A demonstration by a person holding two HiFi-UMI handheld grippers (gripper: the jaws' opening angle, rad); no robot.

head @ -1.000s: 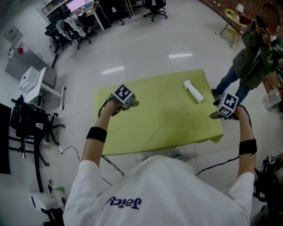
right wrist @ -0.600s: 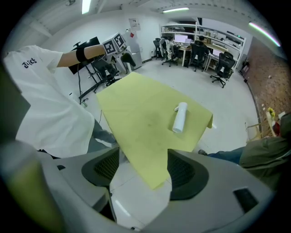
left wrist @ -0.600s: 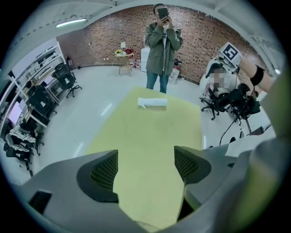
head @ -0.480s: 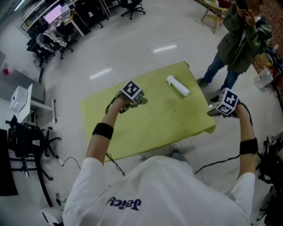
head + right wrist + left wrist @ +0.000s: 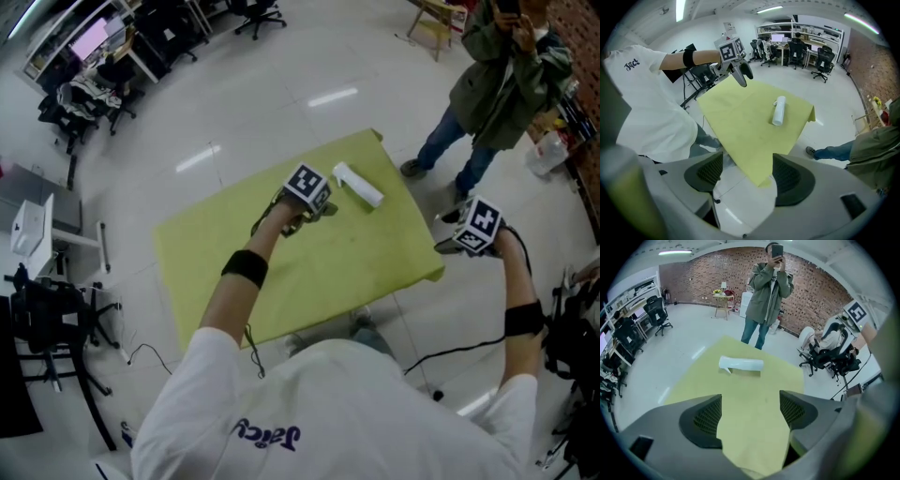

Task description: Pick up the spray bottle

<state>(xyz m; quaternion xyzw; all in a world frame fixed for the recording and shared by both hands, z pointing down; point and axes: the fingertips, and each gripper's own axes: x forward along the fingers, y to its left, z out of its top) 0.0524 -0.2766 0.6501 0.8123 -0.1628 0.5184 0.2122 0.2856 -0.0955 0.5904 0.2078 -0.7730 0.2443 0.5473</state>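
Note:
A white spray bottle (image 5: 357,185) lies on its side near the far right corner of the yellow-green table (image 5: 234,253). It also shows in the left gripper view as the spray bottle (image 5: 740,364) and in the right gripper view as the spray bottle (image 5: 778,111). My left gripper (image 5: 319,212) hangs over the table just left of the bottle, apart from it, jaws open and empty (image 5: 750,412). My right gripper (image 5: 448,242) is off the table's right edge, over the floor, also open with nothing between its jaws (image 5: 747,176).
A person in a green jacket (image 5: 502,70) stands on the floor beyond the table's right corner. Desks and office chairs (image 5: 112,56) fill the far left. Black gear (image 5: 42,300) stands at the left. A cable (image 5: 450,354) trails from my right arm.
My left gripper has moved rightward across the table, from its left part to just beside the bottle. The right gripper stayed off the right edge. The head view has shifted.

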